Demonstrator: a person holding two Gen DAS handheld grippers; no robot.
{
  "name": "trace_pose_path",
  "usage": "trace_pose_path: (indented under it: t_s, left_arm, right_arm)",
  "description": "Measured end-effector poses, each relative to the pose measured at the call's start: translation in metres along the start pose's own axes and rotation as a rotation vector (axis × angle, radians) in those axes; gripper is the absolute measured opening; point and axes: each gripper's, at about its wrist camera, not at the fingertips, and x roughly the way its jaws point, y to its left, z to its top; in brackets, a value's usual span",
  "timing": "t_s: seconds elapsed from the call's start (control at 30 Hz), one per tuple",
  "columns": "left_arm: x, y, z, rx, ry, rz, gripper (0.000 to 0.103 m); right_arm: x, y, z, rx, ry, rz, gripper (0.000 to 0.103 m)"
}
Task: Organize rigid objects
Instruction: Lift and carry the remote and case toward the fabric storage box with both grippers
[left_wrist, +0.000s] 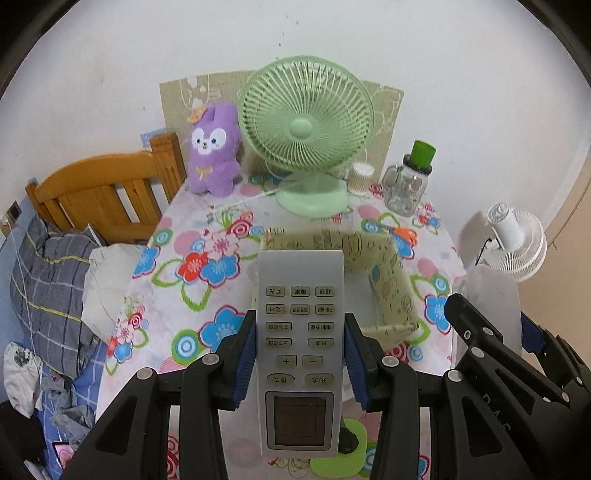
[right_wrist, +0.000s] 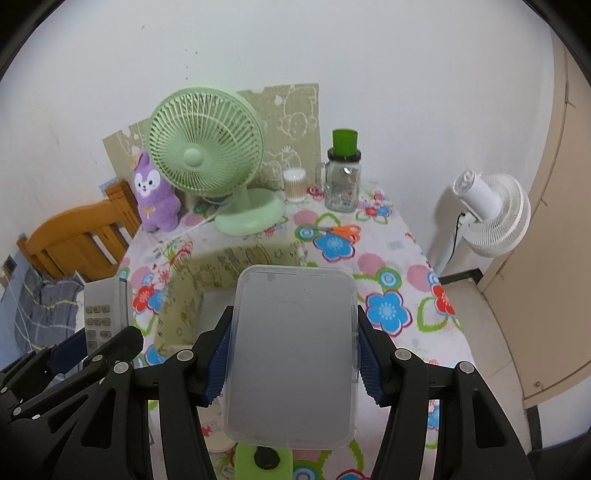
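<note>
My left gripper is shut on a grey remote control, its blue pads pressing both long sides, held above the floral table. In the right wrist view the same remote shows at the left edge. My right gripper is shut on a clear plastic box with a frosted lid, also held up off the table. Beyond both lies a beige patterned fabric bin, open on top, also seen as the bin in the right wrist view. A green square object lies on the table under the box.
At the back stand a green desk fan, a purple plush toy, a cotton-swab tub and a green-lidded glass jar. Orange scissors lie behind the bin. A wooden bed frame is left, a white fan right.
</note>
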Motion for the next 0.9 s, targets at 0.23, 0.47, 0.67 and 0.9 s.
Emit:
trace_pose_path:
  t_s: [0.23,0.47,0.67,0.9]
  left_arm:
    - [-0.011,0.001,0.016,-0.008,-0.050,-0.002,0.045]
    - [-0.010,0.002,0.029,-0.021,-0.070,0.002,0.045]
    - [0.004,0.004,0.039,-0.028,-0.065,0.010,0.045]
    - [0.026,0.002,0.052,-0.020,-0.073,0.024,0.045]
  right_arm:
    - [-0.010,0.003,0.019,-0.011,-0.045,-0.002,0.061]
    - [-0.006,0.007,0.034,-0.025,-0.067,-0.007,0.061]
    - [0.009,0.009,0.043,-0.024,-0.057,-0.002,0.061]
    - [0.032,0.011,0.054,-0.038,-0.059,0.003,0.061]
